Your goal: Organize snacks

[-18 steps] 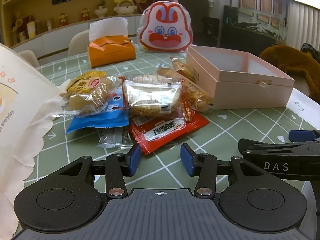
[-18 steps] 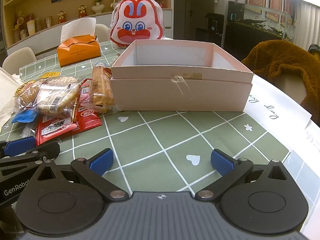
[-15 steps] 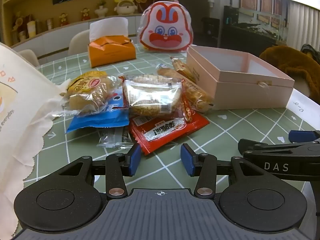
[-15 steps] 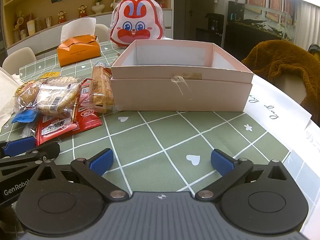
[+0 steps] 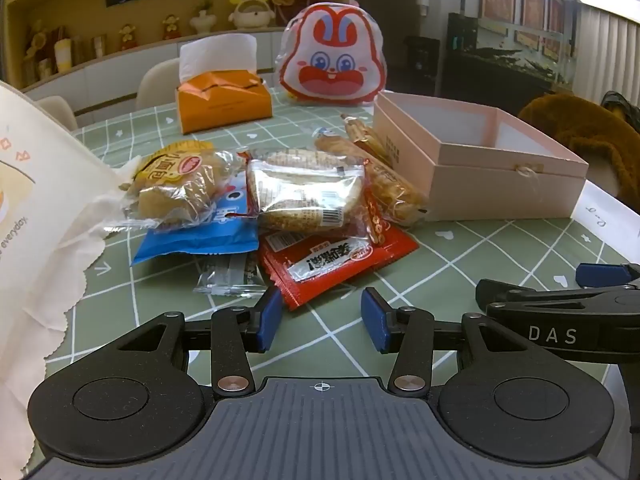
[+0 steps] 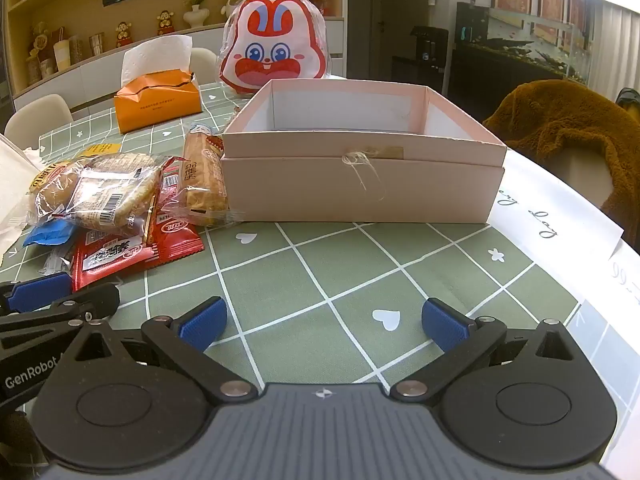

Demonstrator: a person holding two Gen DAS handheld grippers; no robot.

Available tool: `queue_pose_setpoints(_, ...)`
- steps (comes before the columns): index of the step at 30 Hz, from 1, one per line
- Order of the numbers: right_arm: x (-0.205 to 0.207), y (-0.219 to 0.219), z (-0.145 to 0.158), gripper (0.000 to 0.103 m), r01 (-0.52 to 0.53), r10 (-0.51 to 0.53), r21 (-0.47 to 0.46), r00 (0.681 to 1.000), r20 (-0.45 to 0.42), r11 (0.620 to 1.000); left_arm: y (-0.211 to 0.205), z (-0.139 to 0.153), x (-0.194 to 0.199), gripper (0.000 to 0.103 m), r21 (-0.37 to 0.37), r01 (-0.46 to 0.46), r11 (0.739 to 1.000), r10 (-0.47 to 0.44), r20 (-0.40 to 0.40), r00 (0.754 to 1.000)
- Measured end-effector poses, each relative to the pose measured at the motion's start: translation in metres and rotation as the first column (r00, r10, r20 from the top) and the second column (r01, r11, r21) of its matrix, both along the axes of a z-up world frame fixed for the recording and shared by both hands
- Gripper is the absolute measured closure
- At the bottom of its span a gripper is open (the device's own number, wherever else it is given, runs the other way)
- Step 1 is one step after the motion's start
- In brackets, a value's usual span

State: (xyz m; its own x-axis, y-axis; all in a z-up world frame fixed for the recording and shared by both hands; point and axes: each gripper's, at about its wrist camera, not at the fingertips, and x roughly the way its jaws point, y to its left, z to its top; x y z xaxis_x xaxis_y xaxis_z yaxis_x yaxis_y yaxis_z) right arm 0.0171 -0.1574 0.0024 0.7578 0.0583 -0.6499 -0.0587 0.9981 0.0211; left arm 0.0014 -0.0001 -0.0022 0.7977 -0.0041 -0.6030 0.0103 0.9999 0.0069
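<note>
A heap of wrapped snacks lies on the green checked table: a red packet [image 5: 332,260], a clear-wrapped biscuit [image 5: 306,194], a round cake [image 5: 180,184], a blue packet [image 5: 200,236] and a long bread stick [image 5: 388,188]. An open pink box [image 5: 476,152] stands right of the heap and is bare inside as far as I see. My left gripper [image 5: 322,318] hovers open just in front of the red packet, holding nothing. My right gripper [image 6: 322,322] is wide open over bare table in front of the pink box [image 6: 360,184]; the red packet [image 6: 120,254] lies to its left.
An orange tissue box [image 5: 222,100] and a rabbit-face bag [image 5: 332,62] stand at the back of the table. A white paper bag [image 5: 36,208] rises at the left. A brown furry thing [image 6: 568,136] sits at the right, with white paper sheets [image 6: 560,220] along the table's right edge.
</note>
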Motion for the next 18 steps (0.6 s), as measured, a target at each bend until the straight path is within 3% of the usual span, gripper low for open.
queue_pose_setpoints(18, 0.0002, 0.0002, 0.0002, 0.0, 0.0, 0.0, 0.0, 1.0, 0.0, 1.0, 0.0029, 0.002, -0.0014, 0.053, -0.007, 0.0, 1.0, 0.0, 0.0, 1.0)
